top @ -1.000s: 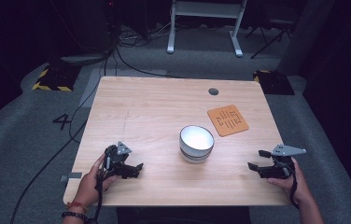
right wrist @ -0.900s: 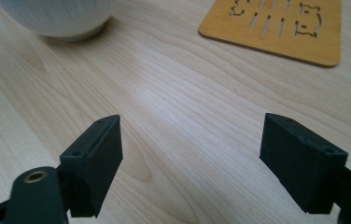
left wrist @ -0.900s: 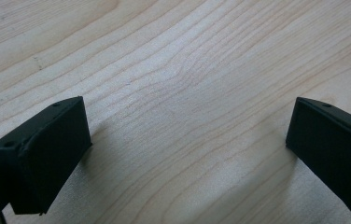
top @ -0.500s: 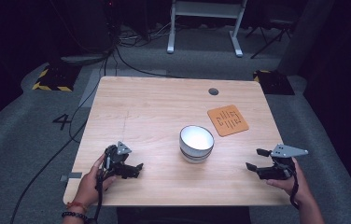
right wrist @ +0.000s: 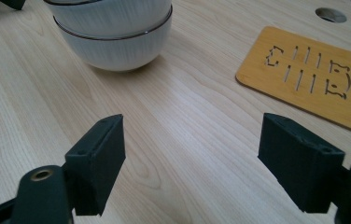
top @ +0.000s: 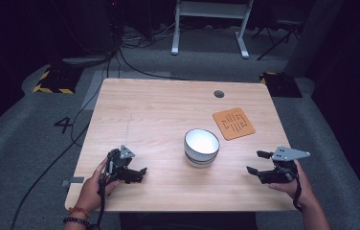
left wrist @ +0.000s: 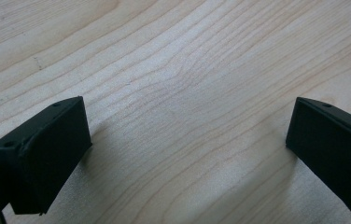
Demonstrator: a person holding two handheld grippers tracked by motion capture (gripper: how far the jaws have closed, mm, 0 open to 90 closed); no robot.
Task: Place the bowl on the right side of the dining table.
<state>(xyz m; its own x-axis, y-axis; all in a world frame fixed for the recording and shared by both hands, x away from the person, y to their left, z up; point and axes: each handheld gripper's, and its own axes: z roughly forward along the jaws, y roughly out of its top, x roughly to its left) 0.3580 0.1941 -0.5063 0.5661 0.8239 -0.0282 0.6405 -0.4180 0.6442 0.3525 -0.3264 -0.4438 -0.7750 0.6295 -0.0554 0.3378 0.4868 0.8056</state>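
Two stacked white bowls (top: 201, 146) sit mid-table, well apart from the left gripper (top: 137, 173) and the right gripper (top: 256, 162), both spread wide and empty near the front edge, so the reach seems not yet begun, and next probably calls for closing on the rim.

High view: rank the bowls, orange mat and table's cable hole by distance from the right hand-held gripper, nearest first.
From the right hand-held gripper, at the table's near right edge:
1. Stacked white bowls, to its left, mid-table.
2. Orange mat, ahead of it and a bit left; not much farther than the bowls.
3. Cable hole, beyond the mat near the far edge.
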